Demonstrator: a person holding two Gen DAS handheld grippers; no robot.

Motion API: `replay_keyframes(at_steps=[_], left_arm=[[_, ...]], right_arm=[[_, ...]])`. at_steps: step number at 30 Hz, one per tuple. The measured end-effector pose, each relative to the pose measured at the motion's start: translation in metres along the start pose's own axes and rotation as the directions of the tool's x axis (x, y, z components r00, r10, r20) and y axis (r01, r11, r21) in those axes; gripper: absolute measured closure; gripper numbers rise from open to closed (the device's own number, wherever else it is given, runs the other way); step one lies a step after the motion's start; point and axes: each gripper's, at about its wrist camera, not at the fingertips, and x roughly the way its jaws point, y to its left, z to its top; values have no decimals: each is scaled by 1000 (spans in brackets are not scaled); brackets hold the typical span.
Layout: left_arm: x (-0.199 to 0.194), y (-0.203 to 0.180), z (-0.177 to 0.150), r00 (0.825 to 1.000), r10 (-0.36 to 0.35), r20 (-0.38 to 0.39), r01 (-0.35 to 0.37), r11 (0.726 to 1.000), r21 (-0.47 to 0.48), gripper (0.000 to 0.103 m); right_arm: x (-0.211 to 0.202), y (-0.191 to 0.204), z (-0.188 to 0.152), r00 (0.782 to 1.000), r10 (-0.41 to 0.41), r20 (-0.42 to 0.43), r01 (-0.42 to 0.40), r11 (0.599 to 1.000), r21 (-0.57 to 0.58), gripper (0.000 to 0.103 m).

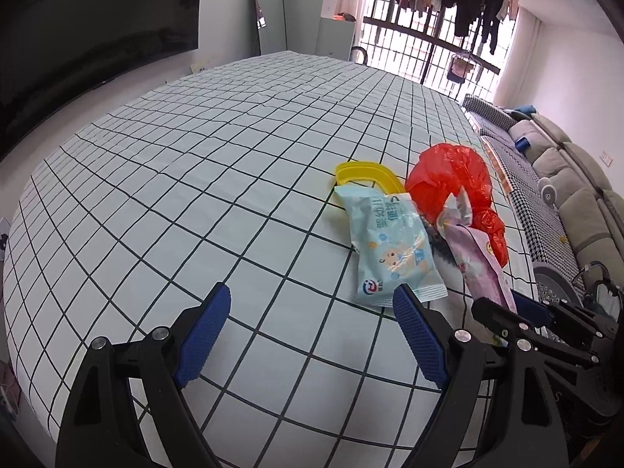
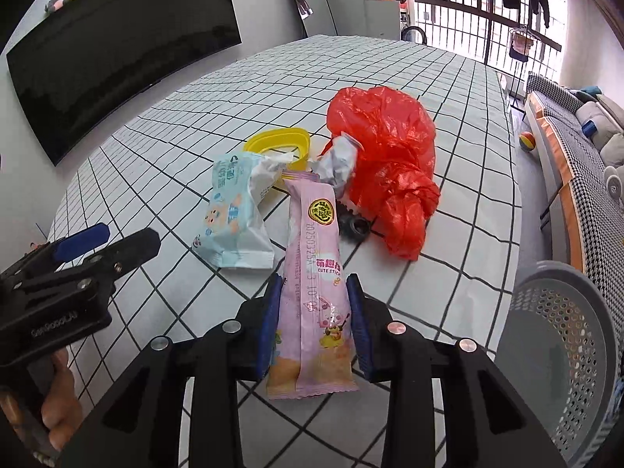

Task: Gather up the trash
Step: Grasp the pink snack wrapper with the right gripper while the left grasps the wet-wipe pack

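Note:
A pile of trash lies on the checked tablecloth: a pale blue wipes packet, a pink snack wrapper, a crumpled red plastic bag, a yellow plastic lid, a crumpled silver wrapper and a small black part. My right gripper is shut on the near end of the pink wrapper. My left gripper is open and empty, just left of the blue packet; it also shows in the right wrist view.
A grey perforated bin stands off the table's right edge. A sofa lies beyond it. A large dark TV hangs on the left wall. A mirror and a barred window stand at the back.

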Motion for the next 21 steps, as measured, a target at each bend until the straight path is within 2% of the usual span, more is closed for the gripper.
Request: replay_keyframes(at_steps=[5, 13, 18, 21], left_arm=[[1, -17, 3, 1000, 1, 2, -1, 1000, 27, 19], [18, -41, 13, 998, -31, -57, 33, 999, 26, 20], [27, -55, 25, 998, -10, -57, 13, 998, 57, 20], [39, -57, 31, 996, -1, -85, 5, 999, 50, 20]], right_arm=[[-13, -20, -14, 1000, 28, 2, -28, 999, 37, 70], [-38, -50, -31, 999, 22, 43, -26, 996, 87, 70], [-50, -68, -40, 996, 13, 84, -24, 991, 132, 70], [-53, -76, -45, 996, 17, 91, -31, 988, 151, 70]])
